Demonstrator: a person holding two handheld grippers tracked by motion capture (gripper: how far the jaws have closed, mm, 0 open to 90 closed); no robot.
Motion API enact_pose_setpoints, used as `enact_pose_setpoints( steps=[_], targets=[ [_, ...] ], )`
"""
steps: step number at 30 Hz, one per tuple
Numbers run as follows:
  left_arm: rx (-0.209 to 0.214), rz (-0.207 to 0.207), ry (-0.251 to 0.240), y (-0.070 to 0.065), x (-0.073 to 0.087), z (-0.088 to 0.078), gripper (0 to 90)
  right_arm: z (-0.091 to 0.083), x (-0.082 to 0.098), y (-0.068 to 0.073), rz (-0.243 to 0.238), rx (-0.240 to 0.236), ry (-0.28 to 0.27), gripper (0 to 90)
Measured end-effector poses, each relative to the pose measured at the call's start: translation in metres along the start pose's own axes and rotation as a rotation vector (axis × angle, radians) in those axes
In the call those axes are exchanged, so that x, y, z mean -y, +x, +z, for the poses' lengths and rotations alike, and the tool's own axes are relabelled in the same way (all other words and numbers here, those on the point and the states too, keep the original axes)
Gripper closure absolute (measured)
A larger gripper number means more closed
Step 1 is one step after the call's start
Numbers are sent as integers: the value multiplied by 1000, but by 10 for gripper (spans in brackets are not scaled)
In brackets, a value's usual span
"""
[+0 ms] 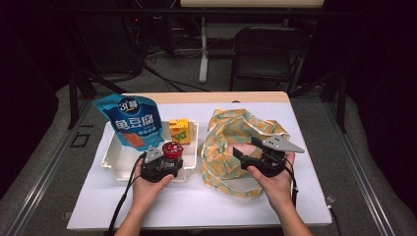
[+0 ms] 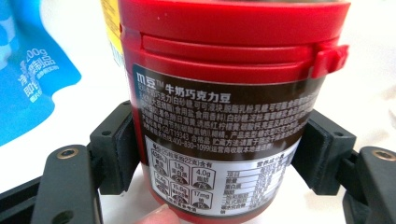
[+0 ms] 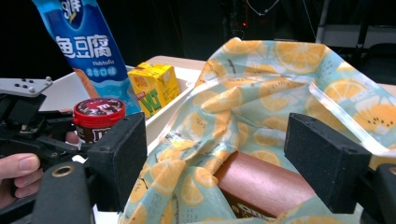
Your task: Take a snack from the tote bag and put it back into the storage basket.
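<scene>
Red candy tub (image 1: 172,150) sits clamped in the left gripper (image 1: 164,160), lower centre-left; right gripper (image 1: 256,153), jaws wide, faces the fruit-print bag (image 1: 231,132).

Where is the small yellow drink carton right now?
In the high view the small yellow drink carton stands at the far right corner of the white plastic tray, right of the blue snack pouch, beyond the red-lidded candy tub.

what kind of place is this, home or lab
Likely a lab or recording studio, not a home: dark curtained surroundings, a white-covered table on a metal frame, loose cables on the floor, and a handheld gripper in use.
</scene>
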State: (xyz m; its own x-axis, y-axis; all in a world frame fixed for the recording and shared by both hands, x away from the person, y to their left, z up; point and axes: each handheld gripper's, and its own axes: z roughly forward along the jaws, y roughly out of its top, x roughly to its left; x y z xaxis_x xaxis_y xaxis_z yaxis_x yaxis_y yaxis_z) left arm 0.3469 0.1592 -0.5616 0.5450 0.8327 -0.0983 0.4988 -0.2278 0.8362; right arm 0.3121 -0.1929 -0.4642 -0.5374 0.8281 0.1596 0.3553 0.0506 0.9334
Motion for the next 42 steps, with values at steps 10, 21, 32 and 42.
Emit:
enact_pose_setpoints(
  steps=[10,21,32,42],
  targets=[
    [-18,17,68,-4,0,5,261,-2,8,-6,0,26,10,218],
    [-47,33,124,-6,4,5,253,-5,14,-10,13,40,10,223],
    [1,-5,12,-3,16,-28,193,-8,18,-12,5,40,14,218],
    [48,-89,-154,-4,36,-66,900,-7,19,-11,-1,37,15,217]
  ],
)
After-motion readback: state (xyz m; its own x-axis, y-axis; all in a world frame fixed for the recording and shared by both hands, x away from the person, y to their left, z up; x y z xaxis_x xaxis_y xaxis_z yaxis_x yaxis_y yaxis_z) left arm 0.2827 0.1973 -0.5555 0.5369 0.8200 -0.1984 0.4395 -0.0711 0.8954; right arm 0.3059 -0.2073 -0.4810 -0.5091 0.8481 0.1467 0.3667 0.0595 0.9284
